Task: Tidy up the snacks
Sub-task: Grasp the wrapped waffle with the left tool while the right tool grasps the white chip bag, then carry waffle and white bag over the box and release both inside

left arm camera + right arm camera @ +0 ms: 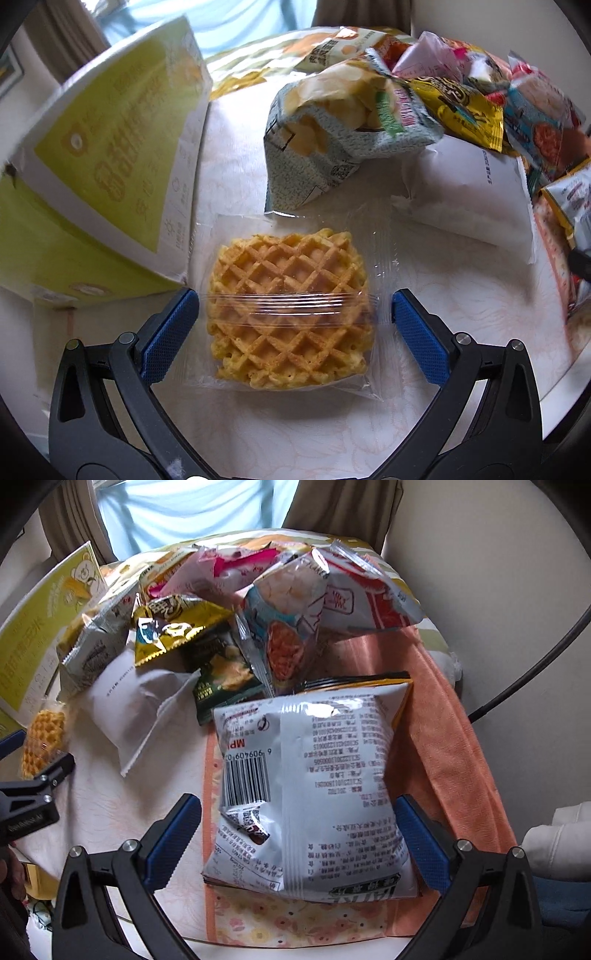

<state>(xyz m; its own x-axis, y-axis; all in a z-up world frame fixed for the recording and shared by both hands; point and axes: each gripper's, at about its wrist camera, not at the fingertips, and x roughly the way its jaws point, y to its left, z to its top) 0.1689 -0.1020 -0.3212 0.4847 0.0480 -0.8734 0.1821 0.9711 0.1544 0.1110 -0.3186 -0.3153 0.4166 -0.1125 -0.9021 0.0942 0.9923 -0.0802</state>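
White patterned tabletop (pixel 295 435) lies under both tongs: the left gripper (pixel 295 314), jaws wide, straddles a golden waffle in clear plastic wrap (pixel 288 306) without touching it, beside a yellow-green cardboard box (pixel 110 147). That waffle looks light, brittle and slippery-wrapped, so gentle pressure on its side edges seems wisest. The right gripper (pixel 297 827), equally wide, flanks a puffy silver-white snack bag (pixel 314 786) on orange cloth (pixel 443 746), soft enough to pinch mid-body.

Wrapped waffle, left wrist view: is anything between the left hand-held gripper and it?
Nothing visible. The wrapped waffle lies flat on the table between the open fingers of the left hand-held gripper. The green-and-white box and chip bag sit beyond it.
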